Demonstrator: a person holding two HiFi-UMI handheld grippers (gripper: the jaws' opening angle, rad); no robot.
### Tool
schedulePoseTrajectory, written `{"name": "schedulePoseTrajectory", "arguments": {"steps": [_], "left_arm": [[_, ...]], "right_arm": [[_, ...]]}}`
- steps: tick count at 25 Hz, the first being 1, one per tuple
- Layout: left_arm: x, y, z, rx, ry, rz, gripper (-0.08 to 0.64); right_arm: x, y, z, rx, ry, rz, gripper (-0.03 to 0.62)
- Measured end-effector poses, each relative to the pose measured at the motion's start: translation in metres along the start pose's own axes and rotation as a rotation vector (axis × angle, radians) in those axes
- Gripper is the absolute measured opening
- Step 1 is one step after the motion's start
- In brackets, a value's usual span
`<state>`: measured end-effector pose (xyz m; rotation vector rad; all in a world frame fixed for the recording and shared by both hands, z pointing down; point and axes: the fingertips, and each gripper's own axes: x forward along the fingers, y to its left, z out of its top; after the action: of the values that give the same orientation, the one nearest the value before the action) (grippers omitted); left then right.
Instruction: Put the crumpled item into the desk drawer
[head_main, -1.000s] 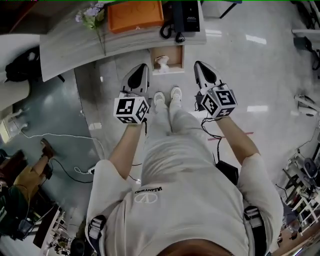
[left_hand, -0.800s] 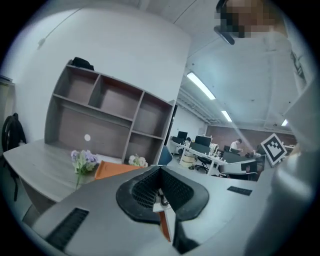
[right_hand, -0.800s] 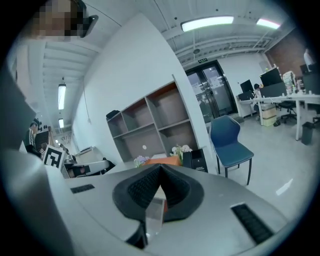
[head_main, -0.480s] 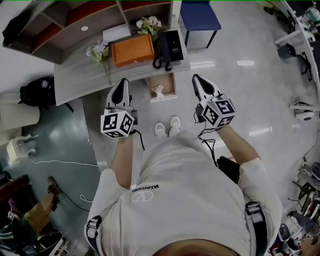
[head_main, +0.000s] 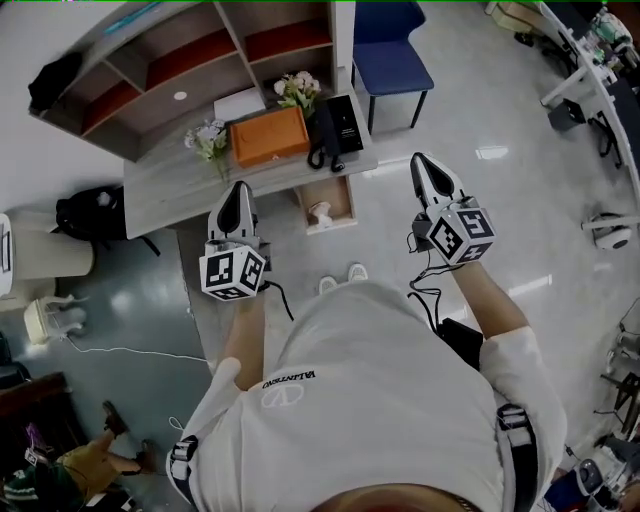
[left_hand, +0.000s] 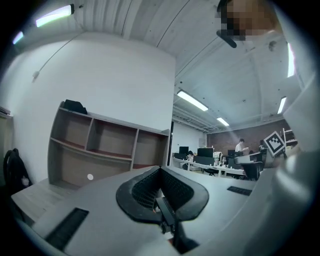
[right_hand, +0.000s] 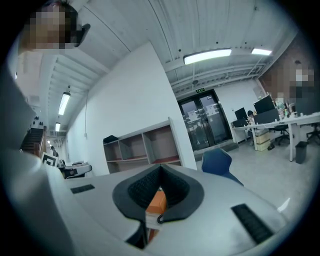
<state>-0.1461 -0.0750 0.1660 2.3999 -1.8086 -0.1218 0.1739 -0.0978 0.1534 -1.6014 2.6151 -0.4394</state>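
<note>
- The person has stepped back from the surface (head_main: 165, 190) in the last second, and the drawer (head_main: 349, 200), just beyond the tips a second ago, is now well apart from both
- The crumpled item (head_main: 321, 212) lies inside the open drawer at the near edge of the surface, as it did before
- Left hand-held gripper (head_main: 236, 192): jaws fully together, holding nothing, aimed at the far shelf (head_main: 200, 55)
- Right hand-held gripper (head_main: 424, 165): jaws also together and empty, to the right of the drawer
- The placing looks done; the drawer stands open, so at most a push shut may remain
</note>
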Motion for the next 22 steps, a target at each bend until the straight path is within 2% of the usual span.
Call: {"name": "schedulePoseTrajectory", "arguments": {"steps": [4,13,22], "left_arm": [[-0.002,0.004,0.006,0.007,0.004,0.008,0.002],[0.002,0.005,0.017,-0.032,-0.019,0.01,0.002],[0.005,0.001,0.013,-0.04,-0.022,0.004,0.002]], "right_arm": [[-0.003,0.01,0.005,-0.015,-0.002,0.018,-0.003],[-0.004,0.02,0.003,-0.037,0.013,0.031,-0.003],[-0.004,0.019,0.003,-0.023,-0.005,0.012,-0.003]]}}
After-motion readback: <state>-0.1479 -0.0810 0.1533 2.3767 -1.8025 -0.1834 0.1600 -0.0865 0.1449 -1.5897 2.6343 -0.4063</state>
